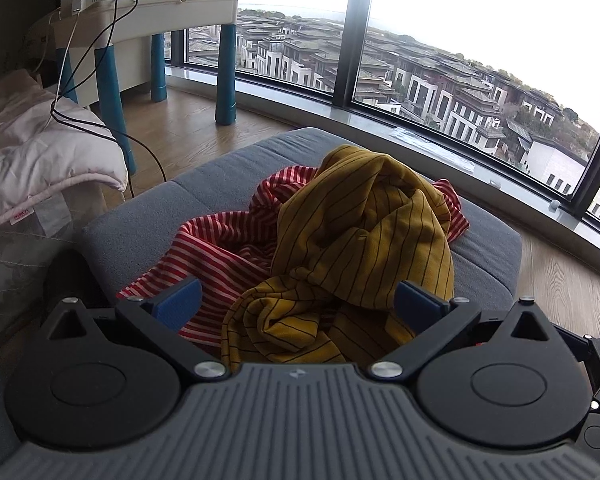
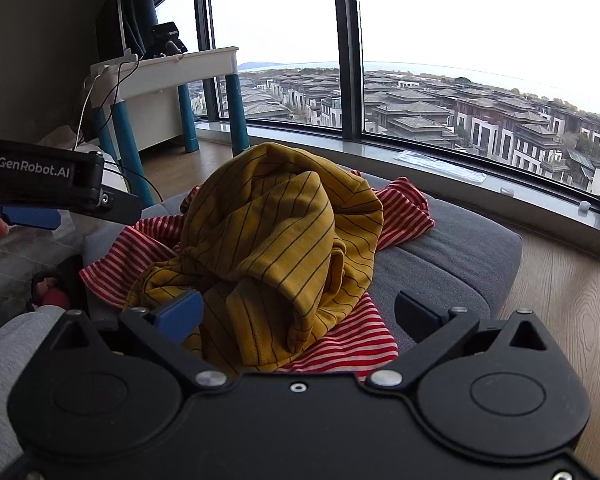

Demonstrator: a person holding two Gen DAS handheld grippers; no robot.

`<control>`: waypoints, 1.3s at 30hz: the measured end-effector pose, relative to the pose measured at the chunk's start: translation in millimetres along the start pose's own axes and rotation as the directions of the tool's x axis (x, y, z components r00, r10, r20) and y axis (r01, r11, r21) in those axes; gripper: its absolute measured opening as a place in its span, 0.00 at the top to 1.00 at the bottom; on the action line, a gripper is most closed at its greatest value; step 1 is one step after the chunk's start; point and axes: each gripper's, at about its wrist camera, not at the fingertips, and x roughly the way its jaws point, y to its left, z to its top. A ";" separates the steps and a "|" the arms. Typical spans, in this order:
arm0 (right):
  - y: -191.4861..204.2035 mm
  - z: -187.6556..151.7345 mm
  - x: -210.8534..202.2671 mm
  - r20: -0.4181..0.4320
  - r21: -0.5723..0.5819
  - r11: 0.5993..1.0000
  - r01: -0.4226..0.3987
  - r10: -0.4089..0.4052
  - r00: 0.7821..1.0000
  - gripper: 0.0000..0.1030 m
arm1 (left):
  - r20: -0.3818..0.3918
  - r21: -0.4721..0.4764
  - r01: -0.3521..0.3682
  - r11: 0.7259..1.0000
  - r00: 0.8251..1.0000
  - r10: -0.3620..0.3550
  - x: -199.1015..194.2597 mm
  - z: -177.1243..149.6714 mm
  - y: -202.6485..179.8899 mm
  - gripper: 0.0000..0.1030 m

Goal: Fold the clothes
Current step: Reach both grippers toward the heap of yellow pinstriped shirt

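Here both grippers hover with fingers spread wide and empty: the left gripper (image 1: pixel 298 304) and the right gripper (image 2: pixel 300 312), each just short of the heap. The mustard shirt (image 1: pixel 364 232) lies crumpled on the red striped shirt (image 1: pixel 220 252), both on the grey ottoman (image 1: pixel 484 248); bunched, neither shows a clear long axis. Only the right view shows the left gripper from the side. Only the left view shows the quilt (image 1: pixel 32 152). Beyond stands a white desk (image 1: pixel 172 12).
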 end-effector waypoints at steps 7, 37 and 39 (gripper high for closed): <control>-0.4 -1.5 2.4 -0.003 -0.012 1.000 -0.005 0.005 1.000 0.01 | 0.012 -0.044 0.011 0.999 1.000 -0.011 -4.8 -5.1 6.6 0.00; -14.6 14.9 106.3 0.040 -0.069 0.981 -0.181 0.185 0.982 0.03 | -0.082 -0.010 0.029 1.000 0.996 -0.030 17.3 -2.0 -12.4 0.00; -12.4 12.2 109.3 0.041 -0.078 0.983 -0.169 0.172 0.984 0.04 | -0.081 -0.014 0.030 0.999 0.996 -0.031 17.5 -2.0 -11.8 0.00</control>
